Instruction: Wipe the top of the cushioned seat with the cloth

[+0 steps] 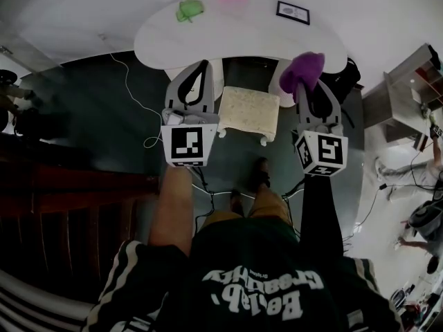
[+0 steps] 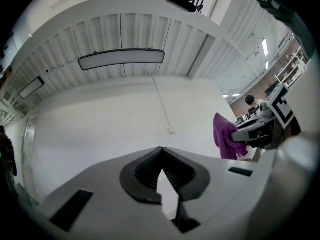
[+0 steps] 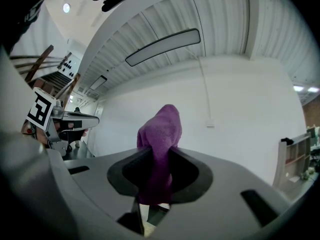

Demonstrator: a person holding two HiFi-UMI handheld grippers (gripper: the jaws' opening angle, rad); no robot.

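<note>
The cushioned seat (image 1: 249, 109), a small cream-topped stool with white legs, stands on the dark floor between my two raised grippers. My right gripper (image 1: 310, 83) is shut on the purple cloth (image 1: 302, 70), which bunches up above its jaws (image 3: 160, 131), to the right of the seat and above its level. My left gripper (image 1: 200, 66) hovers at the seat's left edge, its jaws meeting at the tips with nothing between them (image 2: 161, 153). In the left gripper view the cloth (image 2: 226, 136) hangs from the right gripper (image 2: 257, 130) at the far right.
A white round table (image 1: 291, 43) stands just behind the seat, bearing a green object (image 1: 190, 9) and a framed picture (image 1: 293, 12). A white cable (image 1: 131, 88) trails on the floor at left. Shelving (image 1: 408, 81) and a person (image 1: 415, 175) are at right.
</note>
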